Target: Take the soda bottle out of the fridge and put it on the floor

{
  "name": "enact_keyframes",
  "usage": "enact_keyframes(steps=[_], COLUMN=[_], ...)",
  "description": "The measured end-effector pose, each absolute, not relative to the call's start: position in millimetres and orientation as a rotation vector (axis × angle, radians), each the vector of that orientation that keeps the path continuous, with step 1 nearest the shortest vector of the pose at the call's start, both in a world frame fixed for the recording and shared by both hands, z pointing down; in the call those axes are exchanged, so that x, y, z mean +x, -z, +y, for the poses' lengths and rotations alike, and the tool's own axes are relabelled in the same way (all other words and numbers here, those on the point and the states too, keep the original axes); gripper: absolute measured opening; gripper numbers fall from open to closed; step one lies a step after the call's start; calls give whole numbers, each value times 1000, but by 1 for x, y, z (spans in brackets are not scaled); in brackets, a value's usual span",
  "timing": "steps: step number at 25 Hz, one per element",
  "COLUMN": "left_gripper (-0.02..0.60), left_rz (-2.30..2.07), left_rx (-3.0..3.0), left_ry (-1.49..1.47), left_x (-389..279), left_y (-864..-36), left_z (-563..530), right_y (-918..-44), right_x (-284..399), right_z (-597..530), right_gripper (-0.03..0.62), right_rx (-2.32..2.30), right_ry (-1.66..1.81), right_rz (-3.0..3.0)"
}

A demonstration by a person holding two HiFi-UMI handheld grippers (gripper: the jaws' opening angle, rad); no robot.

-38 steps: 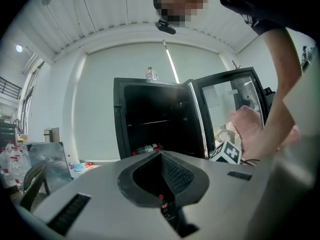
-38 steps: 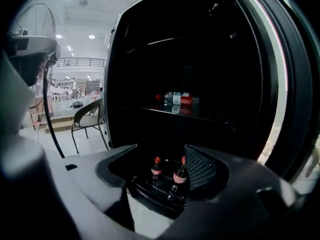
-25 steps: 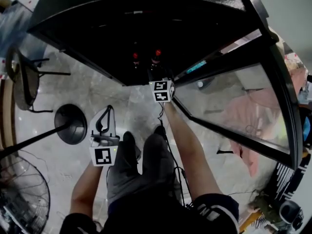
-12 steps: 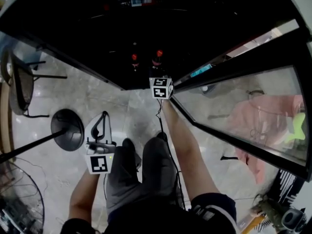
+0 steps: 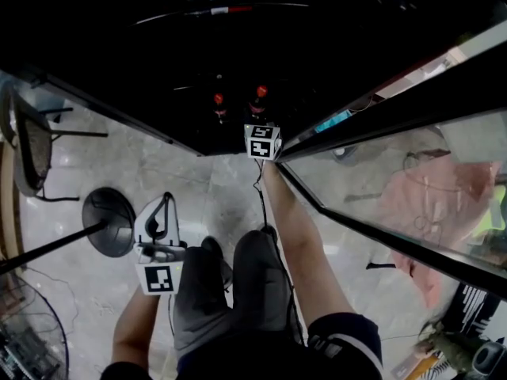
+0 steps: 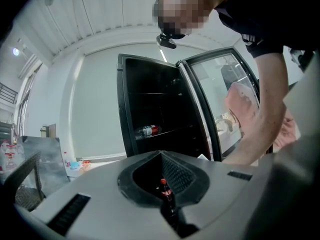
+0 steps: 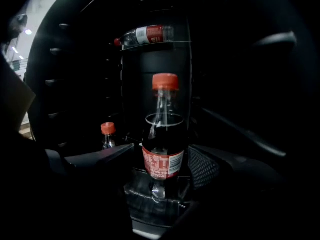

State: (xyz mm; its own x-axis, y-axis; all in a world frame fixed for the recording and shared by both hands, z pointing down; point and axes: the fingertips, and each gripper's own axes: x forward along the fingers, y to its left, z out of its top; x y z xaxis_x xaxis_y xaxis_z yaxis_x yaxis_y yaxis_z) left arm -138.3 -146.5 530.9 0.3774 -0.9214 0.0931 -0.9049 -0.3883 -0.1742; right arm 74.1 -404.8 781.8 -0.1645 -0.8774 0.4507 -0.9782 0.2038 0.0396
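Between the parted right tongs (image 7: 162, 153), upright soda bottle (image 7: 161, 134).

Soda bottle (image 7: 162, 149) stands in fridge (image 6: 121, 114), second bottle (image 7: 107, 136) left.

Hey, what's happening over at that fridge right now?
A person at the open fridge holds a gripper in each hand. The right gripper reaches inside, its fingers just opening, spread around an upright soda bottle without squeezing it. The left gripper hangs shut and empty over the floor.

A soda bottle (image 7: 162, 134) and a second bottle (image 7: 107, 135) stand upright on the lower fridge shelf (image 7: 136, 188).
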Motion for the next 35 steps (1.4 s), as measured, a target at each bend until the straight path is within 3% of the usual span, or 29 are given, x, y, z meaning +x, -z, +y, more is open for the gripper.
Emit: enact_keyframes(steps=[35], left_gripper=[23], left_rz=[1702], left_rx=[-2484], left_ry=[317], left_x=[-156], left_y=[-570], left_z=[-149], right_y=[-811], right_x=[69], right_z=[-420], right_gripper=[322], right_rx=[1685], right_ry=[-352], right_rz=[-2199])
